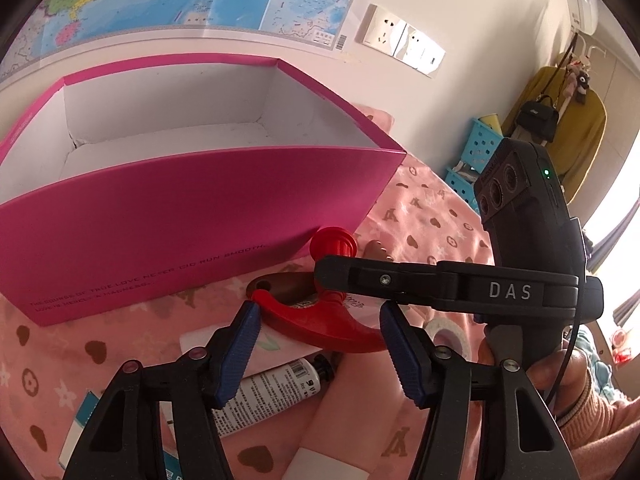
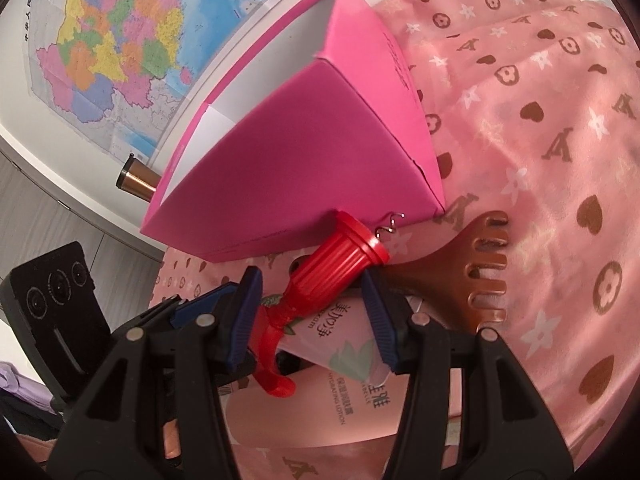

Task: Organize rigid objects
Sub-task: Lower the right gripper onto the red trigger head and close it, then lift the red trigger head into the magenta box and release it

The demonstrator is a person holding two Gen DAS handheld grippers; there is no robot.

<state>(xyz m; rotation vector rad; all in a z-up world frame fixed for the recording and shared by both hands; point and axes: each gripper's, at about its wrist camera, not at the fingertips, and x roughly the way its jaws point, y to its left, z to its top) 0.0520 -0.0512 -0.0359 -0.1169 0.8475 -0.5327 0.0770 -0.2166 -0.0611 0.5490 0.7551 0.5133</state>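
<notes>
A red corkscrew [image 1: 332, 330] hangs over the pink bedsheet just in front of an open pink box [image 1: 192, 216]. Both ends of its curved handle touch the blue pads of my left gripper [image 1: 318, 320], which is shut on it. My right gripper [image 1: 332, 276] comes in from the right and crosses the corkscrew's stem below the red cap. In the right wrist view the ribbed red body [image 2: 328, 268] sits between the pads of the right gripper [image 2: 310, 292], its metal screw pointing at the box [image 2: 300, 152]. The left gripper's blue pad [image 2: 188, 312] shows at the left.
A brown comb [image 2: 472, 276] and a pink lotion tube [image 2: 340, 360] lie under the corkscrew. A white tube with a black cap [image 1: 272, 384], a tape roll [image 1: 448, 332] and a blue-and-white carton [image 1: 80, 428] lie nearby. A copper tumbler [image 2: 138, 180] stands behind the box.
</notes>
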